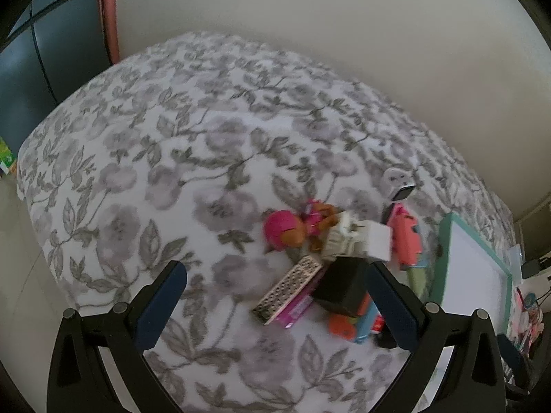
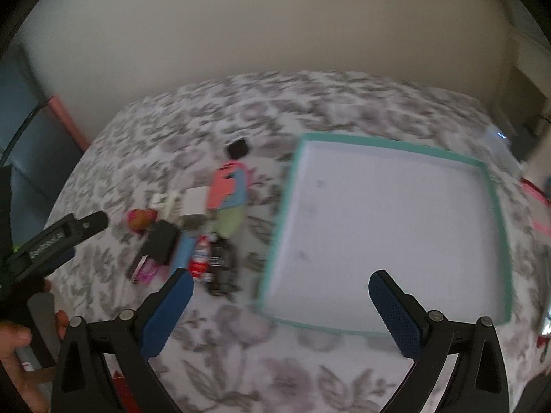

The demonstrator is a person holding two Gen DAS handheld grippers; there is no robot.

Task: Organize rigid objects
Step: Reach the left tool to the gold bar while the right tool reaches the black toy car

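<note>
Two hand-held grippers hang over a bed covered in a grey-and-white floral bedspread (image 1: 172, 144), both with blue-padded fingers spread wide and nothing between them. The left hand-held gripper (image 1: 275, 296) faces a heap of small rigid objects piled on the bedspread to its right, while the right hand-held gripper (image 2: 280, 304) sits above the near edge of a shallow white tray with a teal rim (image 2: 378, 143), which lies flat on the bed just beside the heap.

In the left wrist view the heap holds a doll with a bright pink head (image 1: 280, 229), a white box (image 1: 377, 241), a black box (image 1: 344, 284) resting on other pieces, a perforated metallic case (image 1: 289, 287) lying across a pink packet (image 1: 298, 308), and an orange-and-blue toy (image 1: 354, 320) at the near end. A coral, blue and green flat toy (image 1: 408, 237) lies between the heap and the tray, and a small white gadget with a dark screen (image 1: 396, 184) sits a little beyond it.

From the right wrist view, a red-and-white tube (image 2: 201, 258) and a dark bottle (image 2: 222, 268) lie side by side at the heap's near edge, close to the tray's left rim. The frames are blurred, so finer detail cannot be told. A plain pale wall (image 2: 275, 34) rises behind the bed.
</note>
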